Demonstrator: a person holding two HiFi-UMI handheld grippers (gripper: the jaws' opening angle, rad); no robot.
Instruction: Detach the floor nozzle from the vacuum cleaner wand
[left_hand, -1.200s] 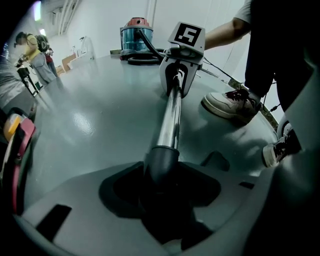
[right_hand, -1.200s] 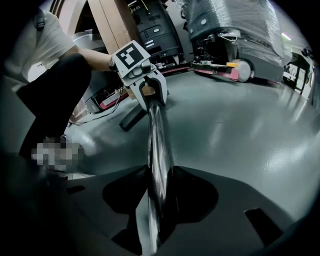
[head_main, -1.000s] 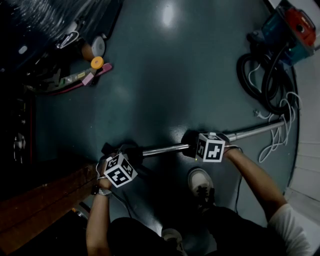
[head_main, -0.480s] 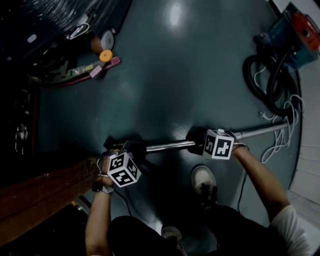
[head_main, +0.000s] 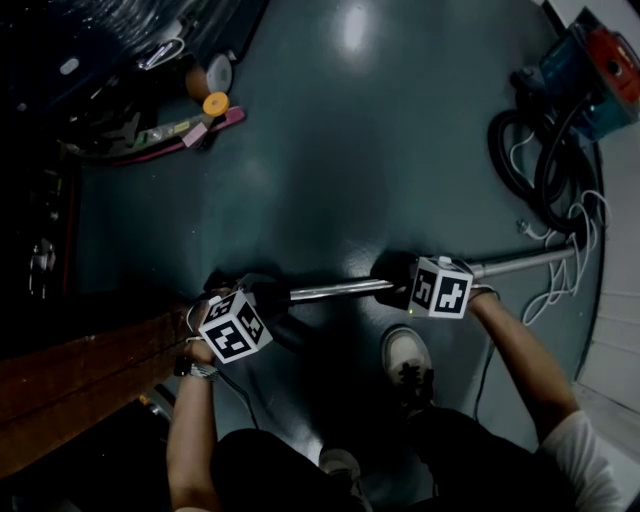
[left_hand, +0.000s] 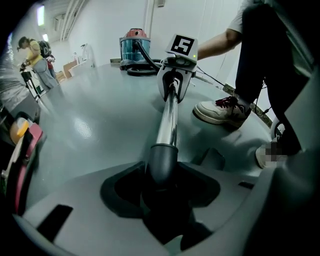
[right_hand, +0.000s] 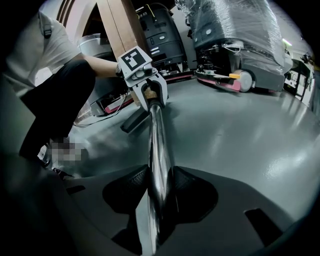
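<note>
1. My left gripper (left_hand: 162, 186) is holding: its 2 jaws are closed at a middling width on the grey collar (left_hand: 161, 162) at the end of the wand (left_hand: 169, 117). The chrome tube runs straight out of that collar, away from the camera.
2. My right gripper (right_hand: 159, 192) is also holding. Its 2 ribbed pads press on either side of the wand's chrome tube, partway along it. Each gripper shows at the far end of the tube in the other's view.
3. The floor (head_main: 330, 170) is smooth, glossy teal and fills most of the head view.
4. A wooden plank (head_main: 90, 375) slants in from the lower left of the head view, close to my left gripper.
5. The vacuum cleaner (head_main: 590, 65), blue with a red top, stands at the upper right, well apart from both grippers. Its black hose (head_main: 525, 165) lies coiled just beside it, and a white cable (head_main: 565, 265) is looped near the wand's far end.
6. The wand crosses the floor almost level between my 2 grippers and carries on towards the hose.
7. The floor nozzle (right_hand: 136, 120) is the dark flat piece low by the floor under my left gripper. I can't tell whether it touches the floor.
8. 1 white shoe (head_main: 405, 362) stands just beside the wand, near my right gripper.
9. An orange disc (head_main: 216, 103) sits in the clutter at the upper left.
</note>
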